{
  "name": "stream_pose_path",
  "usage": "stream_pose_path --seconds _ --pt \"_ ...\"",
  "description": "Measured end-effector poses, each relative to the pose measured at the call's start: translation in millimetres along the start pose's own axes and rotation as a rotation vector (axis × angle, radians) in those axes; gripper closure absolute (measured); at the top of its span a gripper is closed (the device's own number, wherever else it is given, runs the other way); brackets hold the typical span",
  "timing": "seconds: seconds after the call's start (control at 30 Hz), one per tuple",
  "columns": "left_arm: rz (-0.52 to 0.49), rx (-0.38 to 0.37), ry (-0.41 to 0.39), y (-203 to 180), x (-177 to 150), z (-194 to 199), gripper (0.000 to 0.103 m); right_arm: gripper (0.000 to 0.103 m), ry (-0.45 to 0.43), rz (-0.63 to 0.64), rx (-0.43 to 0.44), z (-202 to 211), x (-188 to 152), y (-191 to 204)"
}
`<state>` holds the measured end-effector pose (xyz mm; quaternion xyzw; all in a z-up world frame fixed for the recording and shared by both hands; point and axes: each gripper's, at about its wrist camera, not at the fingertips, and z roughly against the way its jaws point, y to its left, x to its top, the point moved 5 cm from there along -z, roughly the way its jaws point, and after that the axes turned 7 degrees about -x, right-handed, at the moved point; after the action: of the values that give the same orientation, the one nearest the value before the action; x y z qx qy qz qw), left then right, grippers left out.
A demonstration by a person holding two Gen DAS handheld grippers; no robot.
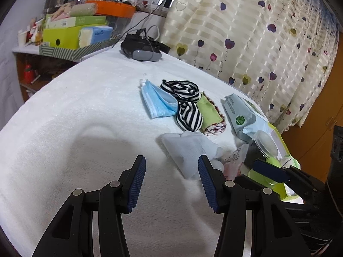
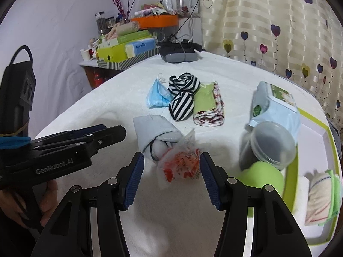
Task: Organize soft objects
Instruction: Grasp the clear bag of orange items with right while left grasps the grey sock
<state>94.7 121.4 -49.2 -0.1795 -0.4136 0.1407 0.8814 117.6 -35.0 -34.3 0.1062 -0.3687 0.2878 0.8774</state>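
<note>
The right gripper (image 2: 172, 167) stands wide, its jaws flanking a clear red-printed packet (image 2: 180, 167) without pressing it. The left gripper (image 1: 171, 180), equally wide and empty, hovers just beside the grey cloth (image 1: 188, 147), which touches that packet.

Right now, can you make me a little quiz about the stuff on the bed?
1. True or false: the blue face mask lies inside the green-rimmed tray.
2. Which lies between the mask and the green cloth? A) striped fabric B) wipes pack C) jar
3. What sits between the right tool's open fingers?

Key: 1. False, it lies on the white cover. 2. A, the striped fabric. 3. A clear packet with red print, not gripped.
</note>
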Motion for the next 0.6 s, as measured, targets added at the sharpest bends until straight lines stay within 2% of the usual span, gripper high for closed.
stream_pose_path --seconds 0.27,0.3,0.33,0.37,0.4,0.43,0.53,0.57,0.6 --pt "0.016 -0.025 0.016 4.9 0.3 -7.2 0.053 0.050 0.039 0.003 -0.043 -18.6 2.5 0.9" --pt "0.016 -0.028 0.017 5.1 0.4 -7.6 0.053 0.055 0.042 0.004 -0.046 -20.0 3.2 0.7" --pt "0.015 -0.032 0.018 4.9 0.5 -8.3 0.053 0.069 0.045 0.006 -0.046 -20.5 2.9 0.6" --pt "0.015 -0.036 0.019 4.5 0.9 -9.1 0.053 0.076 0.048 0.008 -0.047 -21.1 2.5 0.4" --pt "0.015 -0.040 0.021 3.3 1.0 -9.9 0.053 0.077 0.046 0.015 -0.055 -20.8 2.3 0.7" --pt "0.015 -0.043 0.022 2.0 0.7 -10.5 0.053 0.086 0.045 0.027 -0.060 -20.1 2.0 1.5" --pt "0.015 -0.053 0.024 -1.7 0.8 -12.6 0.053 0.092 0.029 0.040 -0.061 -15.7 1.8 2.7" --pt "0.015 -0.056 0.026 -2.8 0.4 -13.4 0.053 0.103 0.017 0.038 -0.057 -12.6 2.6 2.2" --pt "0.014 -0.058 0.028 -3.7 0.4 -14.1 0.053 0.103 0.002 0.038 -0.060 -8.4 3.4 1.1"
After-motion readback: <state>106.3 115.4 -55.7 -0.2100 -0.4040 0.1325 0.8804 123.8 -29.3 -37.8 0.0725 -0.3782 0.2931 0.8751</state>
